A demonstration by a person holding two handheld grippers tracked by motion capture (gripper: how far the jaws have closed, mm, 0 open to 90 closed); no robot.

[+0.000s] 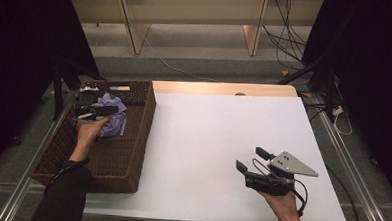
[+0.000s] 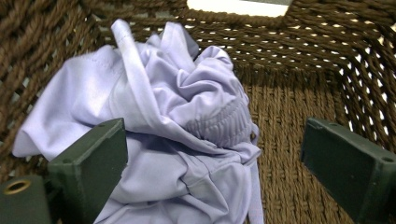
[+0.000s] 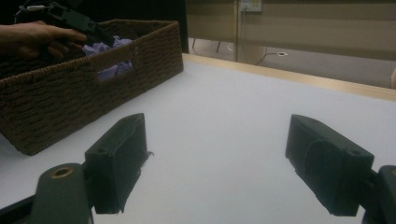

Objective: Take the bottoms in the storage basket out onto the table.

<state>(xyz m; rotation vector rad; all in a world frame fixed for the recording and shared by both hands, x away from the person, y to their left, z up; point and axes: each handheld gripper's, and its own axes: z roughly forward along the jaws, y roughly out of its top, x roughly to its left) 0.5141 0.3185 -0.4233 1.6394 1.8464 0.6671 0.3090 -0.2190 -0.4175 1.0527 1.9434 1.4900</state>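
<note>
Basket: a brown woven basket (image 1: 132,138) sits on the left side of the white table (image 1: 212,141). It has a hand hole in its side wall, and a bit of purple shows through that hole in the right gripper view.
Cloth: a light purple cloth (image 2: 177,121) lies all crumpled up inside the basket, near the far end. It has a stretchy gathered band in the middle.
Left claw: the left gripper (image 2: 215,163) is down inside the basket, right over the cloth. Its jaws are wide apart. One jaw touches the cloth on its side. The other jaw is over the bare basket floor, away from the cloth. It is not pinching anything.
Left hand: the left hand (image 1: 89,128) reaches into the basket and holds this claw.
Right claw: the right gripper (image 3: 215,158) is over the table near the front right corner, well apart from the basket. Its jaws are wide apart with just bare white table between them.
Right hand: the right hand (image 1: 280,202) holds it from below.
</note>
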